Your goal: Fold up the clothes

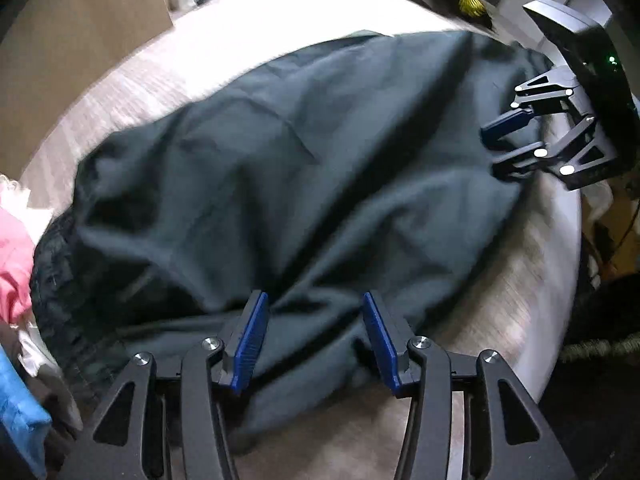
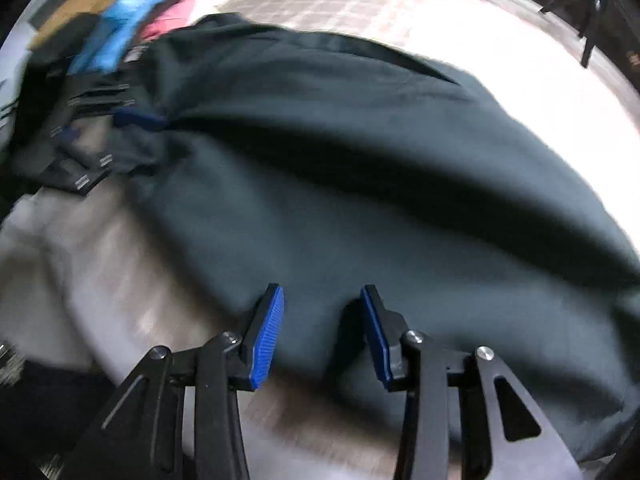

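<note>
You're working over a pale checked bedcover (image 2: 352, 4) (blurry); the wrinkled dark green cotton garment (image 1: 304, 168) is lying across it, left gripper (image 1: 316, 344) and right gripper (image 2: 322, 336) both spread wide, fabric between the jaws unclamped.

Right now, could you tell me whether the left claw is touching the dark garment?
Touching. In the left wrist view, the dark garment bunches between the left claw's open blue pads and drapes against them.

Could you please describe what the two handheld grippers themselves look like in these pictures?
Both match: the left gripper and right gripper have black linkage arms with triangular cutouts and round silver pivot pins, ending in flat blue ribbed pads. The right gripper's black body shows a small green light. No cables or sleeves show.
</note>
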Demonstrator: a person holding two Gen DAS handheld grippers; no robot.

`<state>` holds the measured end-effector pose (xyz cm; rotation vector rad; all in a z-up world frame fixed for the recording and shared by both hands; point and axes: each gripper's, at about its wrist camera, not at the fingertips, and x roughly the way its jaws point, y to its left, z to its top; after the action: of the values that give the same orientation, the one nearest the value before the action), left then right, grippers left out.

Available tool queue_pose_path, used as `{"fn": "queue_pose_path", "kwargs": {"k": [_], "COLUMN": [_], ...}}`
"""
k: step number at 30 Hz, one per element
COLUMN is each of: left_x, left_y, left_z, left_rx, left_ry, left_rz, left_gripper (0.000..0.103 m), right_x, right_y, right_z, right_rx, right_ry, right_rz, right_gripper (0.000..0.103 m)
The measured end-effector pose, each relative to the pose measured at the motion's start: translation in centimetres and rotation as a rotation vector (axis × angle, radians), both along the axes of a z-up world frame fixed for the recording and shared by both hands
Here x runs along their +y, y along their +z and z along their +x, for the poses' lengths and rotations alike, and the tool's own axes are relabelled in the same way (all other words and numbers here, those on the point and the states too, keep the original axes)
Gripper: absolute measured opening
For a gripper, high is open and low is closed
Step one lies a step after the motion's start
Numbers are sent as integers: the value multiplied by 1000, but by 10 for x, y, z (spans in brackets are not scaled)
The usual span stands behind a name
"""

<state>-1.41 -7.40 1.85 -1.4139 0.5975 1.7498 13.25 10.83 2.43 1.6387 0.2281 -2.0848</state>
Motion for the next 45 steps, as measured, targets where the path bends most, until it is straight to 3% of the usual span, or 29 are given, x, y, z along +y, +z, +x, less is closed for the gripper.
{"fn": "queue_pose_path", "kwargs": {"k": [3,6,10,15,17,19,21,24,27,29,30,33,38,41,42,43,44,45], "left_x": [10,56,139,241,294,350,399,462,514,531,539,543,520,515,516,520,524,528], "left_y": [27,58,83,78,75,73,69,58,46,41,38,35,43,44,42,39,37,34], "left_z": [-8,-7,9,27,33,42,48,62,69,71,72,68,52,52,55,59,62,65], "left_rx": [35,99,152,141,133,126,118,94,68,66,65,74,70,40,45,50,46,41], "left_ry": [26,-11,-126,-227,-268,-311,-354,-399,-423,-423,-423,-396,-295,-279,-288,-307,-325,-343], "left_rz": [21,86,153,148,138,137,143,141,130,111,102,71,51,58,45,28,21,16], "left_gripper": [47,47,48,49,49,49,49,50,50,50,50,50,50,50,50,50,50,50], "right_x": [50,99,220,398,481,539,583,613,599,589,585,567,498,492,507,522,542,557], "right_y": [29,58,59,48,48,40,38,26,12,14,15,40,115,132,117,101,77,63], "right_z": [-2,-4,-6,61,100,125,138,122,98,86,82,81,62,67,67,66,64,65], "right_rx": [60,120,129,148,133,116,122,89,54,77,79,162,370,416,367,317,212,157], "right_ry": [-82,-165,-510,-945,-1125,-1273,-1342,-1261,-1169,-1088,-1041,-917,-520,-420,-471,-521,-578,-617], "right_rz": [-15,-30,-135,-95,-138,-181,-240,-284,-344,-346,-353,-391,-500,-396,-329,-261,-183,-177], "right_gripper": [40,40,40,44,48,62,63,67,67,51,23,13,12,12,13,22,29,35]}}
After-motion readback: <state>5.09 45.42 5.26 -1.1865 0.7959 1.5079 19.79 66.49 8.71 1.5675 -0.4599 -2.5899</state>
